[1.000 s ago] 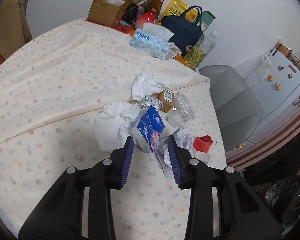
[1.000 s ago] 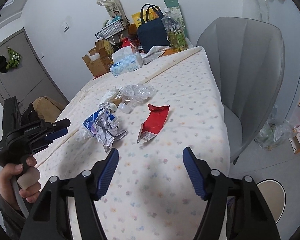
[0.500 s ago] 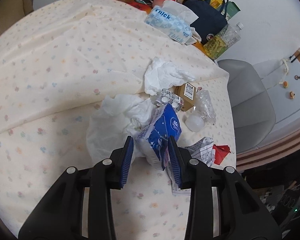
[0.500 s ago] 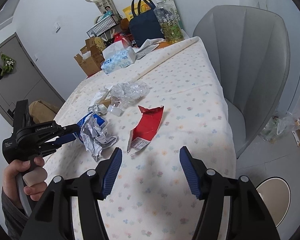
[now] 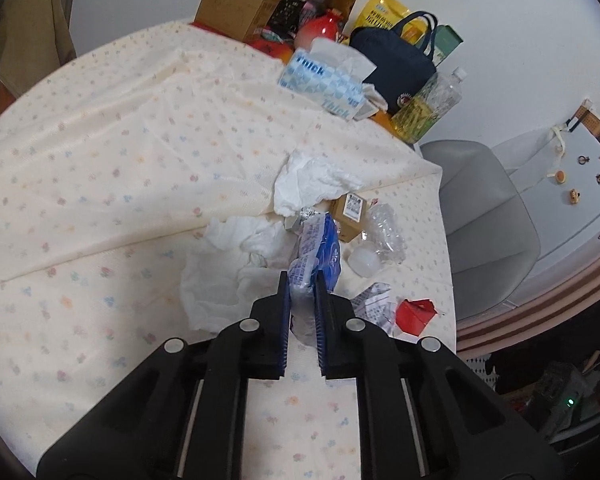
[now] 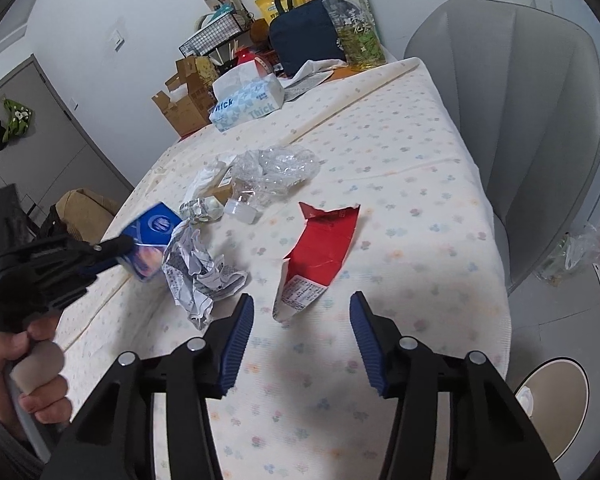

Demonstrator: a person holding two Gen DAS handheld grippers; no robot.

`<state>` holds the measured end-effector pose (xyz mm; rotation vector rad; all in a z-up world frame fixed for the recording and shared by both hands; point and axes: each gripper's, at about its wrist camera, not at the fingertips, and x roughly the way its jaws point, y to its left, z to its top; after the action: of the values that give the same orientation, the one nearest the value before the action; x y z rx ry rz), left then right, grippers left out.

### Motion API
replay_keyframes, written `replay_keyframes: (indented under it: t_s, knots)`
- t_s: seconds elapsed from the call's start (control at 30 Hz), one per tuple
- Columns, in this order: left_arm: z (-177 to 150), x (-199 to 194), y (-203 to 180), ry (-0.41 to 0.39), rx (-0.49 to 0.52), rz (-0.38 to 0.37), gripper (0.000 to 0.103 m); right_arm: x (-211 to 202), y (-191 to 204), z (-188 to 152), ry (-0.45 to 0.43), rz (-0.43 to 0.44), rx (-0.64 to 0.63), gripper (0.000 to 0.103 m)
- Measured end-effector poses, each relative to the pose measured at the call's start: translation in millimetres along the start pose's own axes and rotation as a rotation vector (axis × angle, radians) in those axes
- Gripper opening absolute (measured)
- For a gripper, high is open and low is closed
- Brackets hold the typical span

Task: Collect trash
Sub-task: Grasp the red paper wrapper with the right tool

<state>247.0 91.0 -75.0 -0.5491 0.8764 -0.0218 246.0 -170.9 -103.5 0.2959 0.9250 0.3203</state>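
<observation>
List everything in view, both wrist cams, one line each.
blue wrapper: 1, blue and white, between the left pads
crumpled printed paper: 1, white, beside the blue wrapper
red wrapper: 1, torn, flat on the cloth ahead of the right gripper
clear plastic bottle: 1, crushed, mid-table
white tissues: 2 wads, mid-table
small brown box: 1, by the bottle
tissue box: 1, blue-white, far end
navy bag: 1, far end
grey chair: 1, beside the table
left gripper: closing on the blue wrapper
right gripper: closing, nothing gripped
</observation>
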Motion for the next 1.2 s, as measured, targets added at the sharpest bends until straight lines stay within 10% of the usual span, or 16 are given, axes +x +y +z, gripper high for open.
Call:
replay_keyframes:
  t_s: [0.17, 0.4, 0.83, 0.97, 1.2]
  knots:
    - [-6, -31, 5, -0.067, 0.005, 0.047, 0.011, 13, 4, 0, 0.031, 0.012, -0.006, 0.006]
    - [-20, -47, 7, -0.096, 0.016, 0.088, 0.011, -2, 23, -4, 0.005, 0.02, -0.055, 0.001]
    - [-32, -61, 14, -0.133, 0.038, 0.18, 0.011, 20, 19, 1, 0.049, -0.034, -0.037, 0.006]
    - [-34, -65, 18, -0.135, 0.035, 0.19, 0.011, 14, 20, 0, 0.005, -0.05, -0.036, 0.054]
    - [-35, -72, 21, -0.151, 0.031, 0.204, 0.011, 14, 23, 4, -0.002, -0.031, -0.037, 0.054]
